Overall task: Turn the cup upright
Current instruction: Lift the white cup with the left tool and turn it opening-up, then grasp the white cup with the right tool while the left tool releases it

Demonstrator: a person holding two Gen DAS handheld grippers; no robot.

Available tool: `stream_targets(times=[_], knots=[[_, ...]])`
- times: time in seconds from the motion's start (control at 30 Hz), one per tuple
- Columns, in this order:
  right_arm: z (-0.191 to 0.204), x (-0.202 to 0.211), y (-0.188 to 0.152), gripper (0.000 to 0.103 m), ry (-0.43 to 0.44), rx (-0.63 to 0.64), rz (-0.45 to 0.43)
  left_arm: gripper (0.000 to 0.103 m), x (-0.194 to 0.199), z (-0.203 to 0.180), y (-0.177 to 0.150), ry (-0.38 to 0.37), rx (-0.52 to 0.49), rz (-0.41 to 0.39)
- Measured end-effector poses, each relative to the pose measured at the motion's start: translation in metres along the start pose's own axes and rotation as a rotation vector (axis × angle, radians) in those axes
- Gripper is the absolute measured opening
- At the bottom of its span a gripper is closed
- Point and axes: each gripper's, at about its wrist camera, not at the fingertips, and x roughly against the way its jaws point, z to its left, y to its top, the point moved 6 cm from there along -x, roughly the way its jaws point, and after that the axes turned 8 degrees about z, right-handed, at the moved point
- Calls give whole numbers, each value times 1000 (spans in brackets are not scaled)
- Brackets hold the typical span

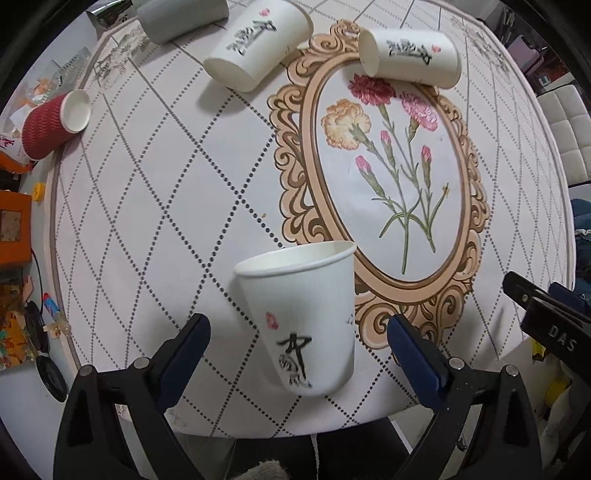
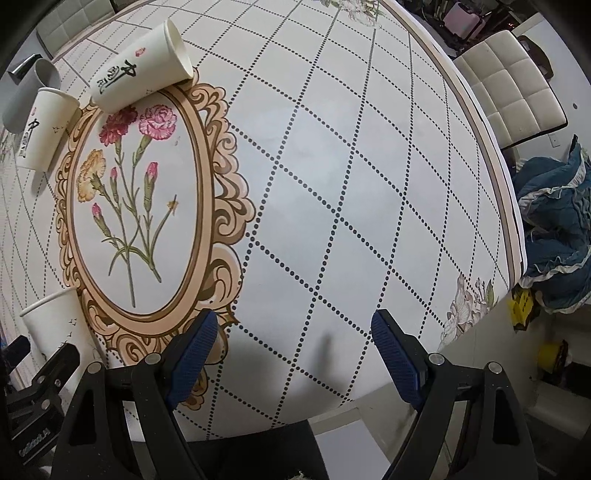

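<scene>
Step in hand: we judge one cup (image 1: 303,317) already upright at the near edge of the surface (image 1: 192,206), mouth up, just beside the near end of the painted oval frame (image 1: 373,177).
Left tongs (image 1: 299,343): spread wide; the cup stands between the fingers, with a clear gap on each side. We read this as released.
Right tongs (image 2: 291,339): spread wide, holding nothing, over bare surface near the near edge.
Remaining cups: two white printed cups (image 1: 258,40) (image 1: 410,55) lie on their sides toward the far edge; a grey cup (image 1: 181,18) and a red ribbed cup (image 1: 51,122) also lie on their sides, far and left.
Next move: we judge it calls for drawing the left tongs back without brushing the cup, then approaching a lying cup across its side wall.
Pose: both tongs point forward and downward from the near edge, the right tongs beside the left.
</scene>
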Motion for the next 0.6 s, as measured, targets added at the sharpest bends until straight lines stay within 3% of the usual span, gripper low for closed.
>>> stream_targets(times=[0.33, 0.47, 0.6], knots=[[14, 39, -13, 87, 32, 1, -57, 98, 64, 23, -13, 2, 51, -114], [37, 58, -21, 87, 62, 32, -79, 98, 74, 63, -23, 64, 105, -171], [76, 70, -27, 87, 74, 106, -90, 98, 63, 111, -30, 128, 156, -170]])
